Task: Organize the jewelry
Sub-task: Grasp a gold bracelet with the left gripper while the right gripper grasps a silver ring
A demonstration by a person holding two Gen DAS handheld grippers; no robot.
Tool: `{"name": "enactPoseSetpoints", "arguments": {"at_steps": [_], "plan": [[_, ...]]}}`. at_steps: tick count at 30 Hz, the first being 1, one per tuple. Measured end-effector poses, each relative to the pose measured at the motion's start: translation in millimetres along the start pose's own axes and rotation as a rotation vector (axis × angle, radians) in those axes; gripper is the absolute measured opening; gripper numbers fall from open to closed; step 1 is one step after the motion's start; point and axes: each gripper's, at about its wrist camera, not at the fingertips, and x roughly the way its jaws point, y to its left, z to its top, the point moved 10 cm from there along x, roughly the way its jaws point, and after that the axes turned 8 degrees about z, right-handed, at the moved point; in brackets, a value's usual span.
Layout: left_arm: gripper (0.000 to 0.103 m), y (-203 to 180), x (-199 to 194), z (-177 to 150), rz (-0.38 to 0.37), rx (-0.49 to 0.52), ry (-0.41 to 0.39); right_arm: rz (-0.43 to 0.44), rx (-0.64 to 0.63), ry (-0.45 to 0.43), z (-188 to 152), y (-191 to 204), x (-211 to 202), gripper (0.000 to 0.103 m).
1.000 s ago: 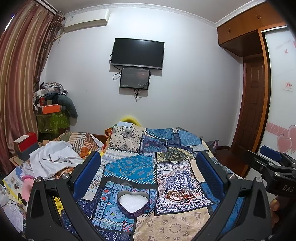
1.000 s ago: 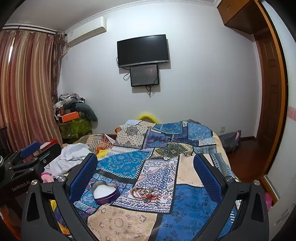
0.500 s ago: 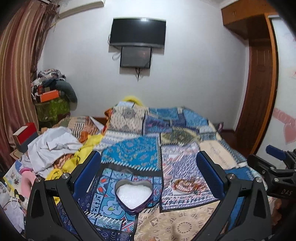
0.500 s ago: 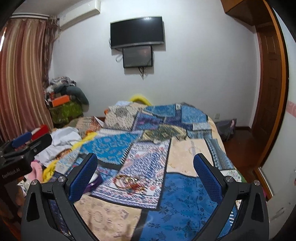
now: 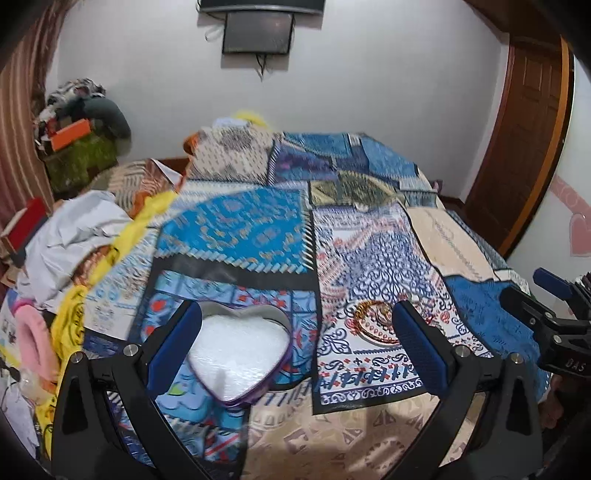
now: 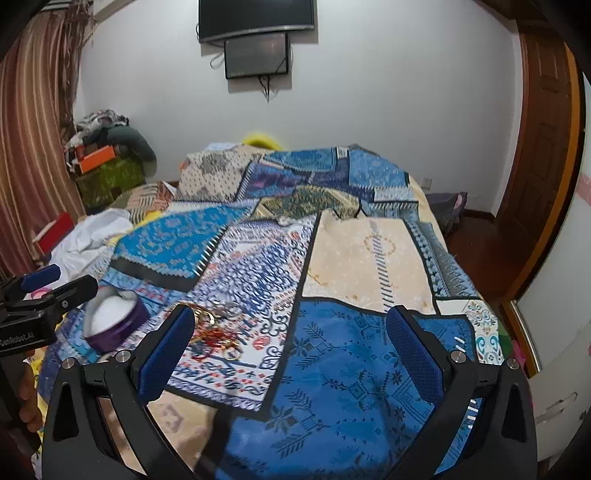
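- Your left gripper's (image 5: pixel 297 349) right blue pad covers part of the jewelry pile (image 5: pixel 376 325).
- Your right gripper's (image 6: pixel 290 349) left pad hides that pile's near edge; single pieces are too tangled to distinguish.
- The television (image 6: pixel 256 16) is cropped at the top.

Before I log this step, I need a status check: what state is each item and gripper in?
Heart-shaped tin: lid off, white lining, no jewelry inside.
Jewelry pile: tangled on the bedspread, outside the tin.
Left gripper: open, empty.
Right gripper: open, empty.
Wall TV: off.
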Motion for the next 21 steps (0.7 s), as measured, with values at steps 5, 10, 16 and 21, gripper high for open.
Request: {"name": "enactPoseSetpoints", "arguments": {"at_steps": [5, 10, 16, 21], "plan": [[0.102, -17.8, 17.3, -1.3, -0.038, 0.044, 0.024, 0.038, -0.015, 0.038, 2.5, -3.4, 22.7, 0.103], [0.088, -32.2, 35.4, -0.7, -0.093, 0.089, 0.062, 0.105, -0.052, 0.094, 6.8, 2.4, 45.7, 0.103], [0.069, -42.9, 53.6, -5.7, -0.173, 0.127, 0.139, 0.238, -0.063, 0.23, -5.5, 16.9, 77.6, 0.102], [0.05, -52.9, 64.0, -14.1, -0.222, 0.167, 0.195, 0.308, -0.063, 0.312, -13.1, 25.7, 92.2, 0.089]]}}
